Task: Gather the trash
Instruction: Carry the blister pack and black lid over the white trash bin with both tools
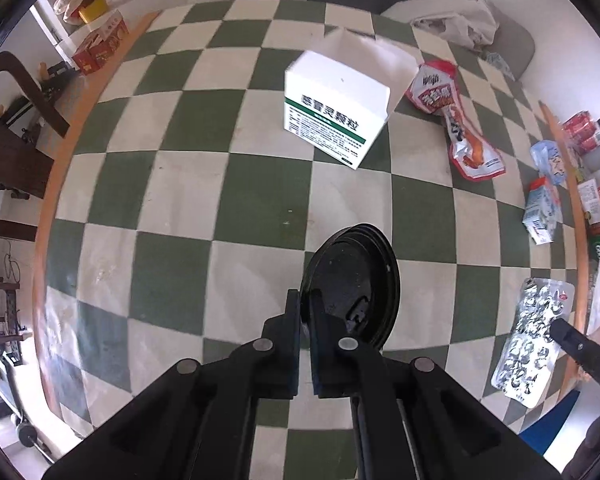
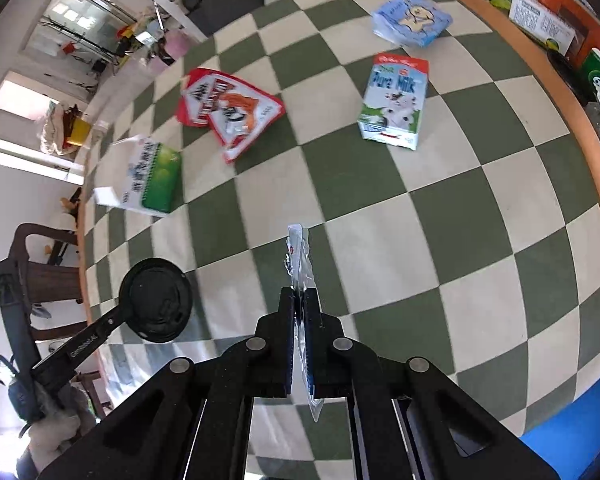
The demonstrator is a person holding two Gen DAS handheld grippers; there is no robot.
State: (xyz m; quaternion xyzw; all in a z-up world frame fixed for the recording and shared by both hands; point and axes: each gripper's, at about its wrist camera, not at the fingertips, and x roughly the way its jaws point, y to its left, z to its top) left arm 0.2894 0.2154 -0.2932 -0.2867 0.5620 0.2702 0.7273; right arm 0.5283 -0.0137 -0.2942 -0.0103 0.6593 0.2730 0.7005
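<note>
Now the left gripper has its fingers clamped on the black lid; the right gripper pinches the foil wrapper, both clear above the checkered tabletop.

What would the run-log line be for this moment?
left gripper: shut on black lid | right gripper: shut on foil wrapper | milk carton, medicine box: on table

Print on the white box is too blurry to read, and the lid has its near rim buried behind the pads. Boxes past the table edge are cropped off. Foil packet is edge-on, front unseen.
</note>
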